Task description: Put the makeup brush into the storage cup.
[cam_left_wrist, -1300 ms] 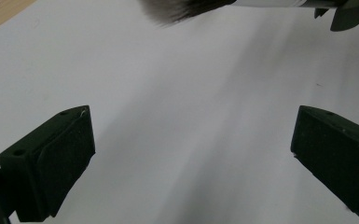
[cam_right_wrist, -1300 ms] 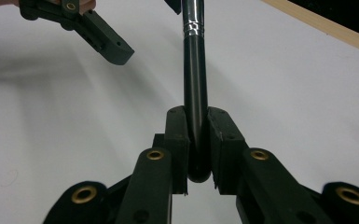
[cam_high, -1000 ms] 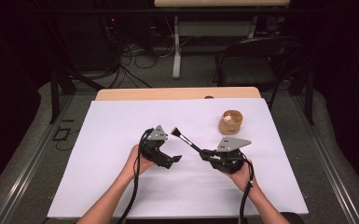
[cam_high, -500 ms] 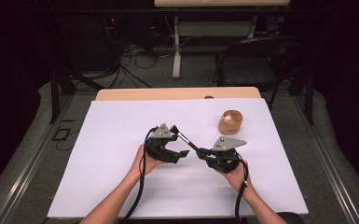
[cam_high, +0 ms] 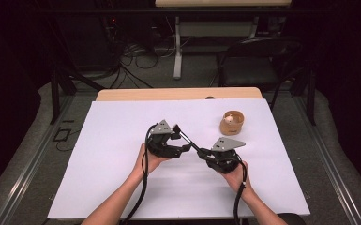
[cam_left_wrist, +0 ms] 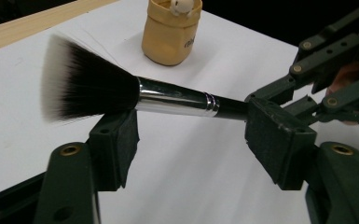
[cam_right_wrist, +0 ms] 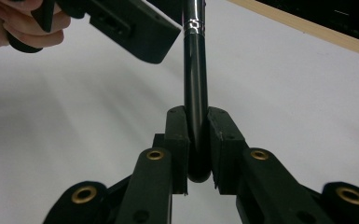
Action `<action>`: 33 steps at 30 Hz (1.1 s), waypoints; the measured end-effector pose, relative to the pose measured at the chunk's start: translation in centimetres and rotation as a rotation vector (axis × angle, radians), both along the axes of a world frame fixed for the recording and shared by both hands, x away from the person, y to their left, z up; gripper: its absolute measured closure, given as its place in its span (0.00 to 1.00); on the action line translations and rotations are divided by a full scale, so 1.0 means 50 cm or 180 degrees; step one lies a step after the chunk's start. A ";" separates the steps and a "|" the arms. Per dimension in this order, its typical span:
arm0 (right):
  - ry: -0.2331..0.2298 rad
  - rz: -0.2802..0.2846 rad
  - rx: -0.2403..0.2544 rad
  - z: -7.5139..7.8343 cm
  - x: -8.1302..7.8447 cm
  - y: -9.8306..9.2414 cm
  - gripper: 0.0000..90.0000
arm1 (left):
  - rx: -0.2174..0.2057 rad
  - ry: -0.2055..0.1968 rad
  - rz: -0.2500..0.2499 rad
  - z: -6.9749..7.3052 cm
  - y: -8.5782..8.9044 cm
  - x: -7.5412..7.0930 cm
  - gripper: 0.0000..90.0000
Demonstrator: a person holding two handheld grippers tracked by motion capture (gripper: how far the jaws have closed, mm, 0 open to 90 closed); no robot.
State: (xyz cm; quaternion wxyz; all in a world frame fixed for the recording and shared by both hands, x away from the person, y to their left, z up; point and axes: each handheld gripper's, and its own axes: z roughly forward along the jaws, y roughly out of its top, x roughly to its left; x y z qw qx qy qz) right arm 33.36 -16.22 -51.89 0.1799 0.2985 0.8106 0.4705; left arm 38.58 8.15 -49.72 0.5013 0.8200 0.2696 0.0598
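Makeup brush [cam_left_wrist: 168, 98], black handle w/ silver ferrule and black bristles tipped white, is held off the surface [cam_high: 122, 140], roughly level, between the two claws near the middle of the white sheet. In the right gripper view its handle end sits clamped between the right claw's [cam_right_wrist: 197, 135] two pads, handle running straight away from the camera. So right claw = closed tight on the brush handle.

Left claw [cam_left_wrist: 191, 128] is around the brush's front part. In the left gripper view the ferrule and handle cross the gap btw its pads: bristle base lies just above the left pad, handle meets the top corner of the right pad. Jaws have just been closing, brush between them, now abt half wide. Pads don't clearly press on it; gap still shows on both sides, so not a grip yet as far as I can tell.

High view: left claw [cam_high: 180, 140] and right claw [cam_high: 201, 152] sit close together, brush [cam_high: 190, 140] a thin dark line bridging them, bristles toward the left one. Each is held by a hand coming in from the bottom edge, cables trailing back along the forearms.

Further out: small tan pouch [cam_left_wrist: 170, 30] w/ a pale round thing in its top stands upright on the surface, beyond the brush, well apart, toward the far right [cam_high: 232, 123]. Wood edge of the surface shows past the white sheet.
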 end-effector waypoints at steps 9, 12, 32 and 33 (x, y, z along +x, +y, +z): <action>-0.0036 -0.0004 -0.0041 -0.006 -0.001 0.011 0.88 | -0.0044 0.0032 0.0052 0.002 0.004 0.006 0.53; -0.0018 -0.0004 -0.0052 -0.010 0.000 0.013 0.88 | -0.0064 0.0023 0.0047 0.004 0.005 0.006 0.55; 0.0038 0.0056 -0.0098 -0.027 0.014 0.033 0.88 | -0.0326 -0.0052 0.0074 0.020 -0.002 0.005 0.71; 0.0040 0.0059 -0.0108 -0.028 0.015 0.034 0.88 | -0.0326 -0.0063 0.0077 0.022 -0.002 0.006 0.72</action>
